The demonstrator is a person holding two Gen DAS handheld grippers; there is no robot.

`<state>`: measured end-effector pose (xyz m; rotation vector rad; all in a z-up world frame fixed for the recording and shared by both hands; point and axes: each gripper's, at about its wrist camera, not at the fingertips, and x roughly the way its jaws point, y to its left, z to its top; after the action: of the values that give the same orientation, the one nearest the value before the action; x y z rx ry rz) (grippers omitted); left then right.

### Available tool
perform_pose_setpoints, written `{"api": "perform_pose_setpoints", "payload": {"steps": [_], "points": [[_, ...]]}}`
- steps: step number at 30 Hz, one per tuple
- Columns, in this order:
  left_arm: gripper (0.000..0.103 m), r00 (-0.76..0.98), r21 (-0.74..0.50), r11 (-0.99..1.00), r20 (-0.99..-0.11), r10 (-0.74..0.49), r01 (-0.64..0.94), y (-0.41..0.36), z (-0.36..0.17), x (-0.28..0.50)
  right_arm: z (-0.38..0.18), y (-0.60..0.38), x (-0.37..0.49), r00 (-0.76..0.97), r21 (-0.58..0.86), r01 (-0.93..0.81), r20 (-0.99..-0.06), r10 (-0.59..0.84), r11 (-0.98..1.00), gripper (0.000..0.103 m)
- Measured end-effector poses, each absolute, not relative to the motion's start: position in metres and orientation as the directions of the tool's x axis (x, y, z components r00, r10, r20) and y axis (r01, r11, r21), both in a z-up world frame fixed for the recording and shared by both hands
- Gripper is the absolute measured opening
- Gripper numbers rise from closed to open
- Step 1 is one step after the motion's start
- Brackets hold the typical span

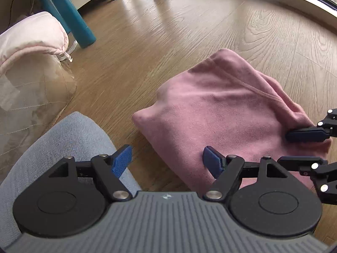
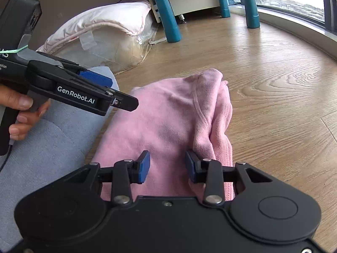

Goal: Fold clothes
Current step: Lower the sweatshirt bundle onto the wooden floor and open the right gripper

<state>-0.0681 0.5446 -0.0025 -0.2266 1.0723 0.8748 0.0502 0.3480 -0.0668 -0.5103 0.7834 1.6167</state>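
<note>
In the left wrist view we see our left gripper [image 1: 167, 160] tilted downward toward the wooden floor [image 1: 168, 31], its jaws spread wide with nothing between them: one blue pad sits over a grey-clad leg [image 1: 63, 139] and the other over the near edge of the pink garment [image 1: 221, 113]. The garment lies folded into a compact bundle on the floor, just beside the leg. At the right edge of this view the right gripper [image 1: 303, 147] reaches in, one blue finger lying on the cloth. Behind, we see a pale pink quilt [image 1: 31, 35] on a clear bag and teal chair legs [image 1: 69, 10]. In the right wrist view our right gripper [image 2: 167, 168] also points down at the garment [image 2: 168, 116], its jaws partly open and low over the near edge; the right pad touches a raised fold, though we cannot tell whether any cloth is pinched. To the left, a hand [image 2: 21, 113] wraps the handle of the left gripper [image 2: 109, 90], which angles down toward the garment's left side.
</note>
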Motion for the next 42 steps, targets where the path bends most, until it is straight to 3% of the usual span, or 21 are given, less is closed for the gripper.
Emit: {"api": "perform_pose_setpoints", "payload": {"steps": [5,9,14,17,22,27,29,31,33,42], "points": [[0.079,0.363,0.138,0.757,-0.813,0.455,-0.639,0.519,0.031,-0.093,-0.043,0.317,0.052,-0.275,0.268,-0.954,-0.622,0.733,-0.130,0.045],[0.079,0.468,0.013,0.840,-0.826,0.315,-0.543,0.488,0.036,-0.087,-0.044,0.317,0.054,-0.246,0.213,-0.967,-0.666,0.704,-0.136,0.044],[0.079,0.365,0.067,0.854,-0.885,0.290,-0.516,0.470,0.007,-0.067,-0.068,0.323,0.050,-0.182,0.151,-0.983,-0.713,0.677,-0.105,0.041],[0.079,0.259,0.124,0.845,-0.920,0.295,-0.520,0.477,-0.013,-0.065,-0.065,0.322,0.056,-0.203,0.222,-0.973,-0.709,0.675,-0.059,0.042],[0.080,0.249,0.139,0.854,-0.922,0.296,-0.501,0.482,-0.018,-0.067,-0.047,0.319,0.065,-0.240,0.298,-0.954,-0.661,0.711,-0.045,0.045],[0.080,0.254,0.125,0.836,-0.920,0.300,-0.535,0.481,-0.007,-0.072,-0.068,0.329,0.054,-0.195,0.237,-0.971,-0.728,0.657,-0.025,0.046],[0.080,0.283,0.117,0.843,-0.910,0.302,-0.524,0.471,0.002,-0.075,-0.058,0.318,0.056,-0.207,0.301,-0.954,-0.690,0.694,0.015,0.046],[0.082,0.297,0.134,0.845,-0.898,0.324,-0.517,0.458,0.009,-0.076,-0.037,0.299,0.055,-0.247,0.367,-0.930,-0.606,0.757,-0.009,0.053],[0.083,0.295,0.147,0.851,-0.897,0.329,-0.504,0.443,0.011,-0.075,-0.013,0.278,0.050,-0.186,0.328,-0.945,-0.559,0.808,0.009,0.068],[0.084,0.294,0.120,0.863,-0.910,0.294,-0.490,0.394,0.014,-0.071,0.007,0.225,0.032,-0.020,0.173,-0.977,-0.665,0.746,0.128,0.071]]}}
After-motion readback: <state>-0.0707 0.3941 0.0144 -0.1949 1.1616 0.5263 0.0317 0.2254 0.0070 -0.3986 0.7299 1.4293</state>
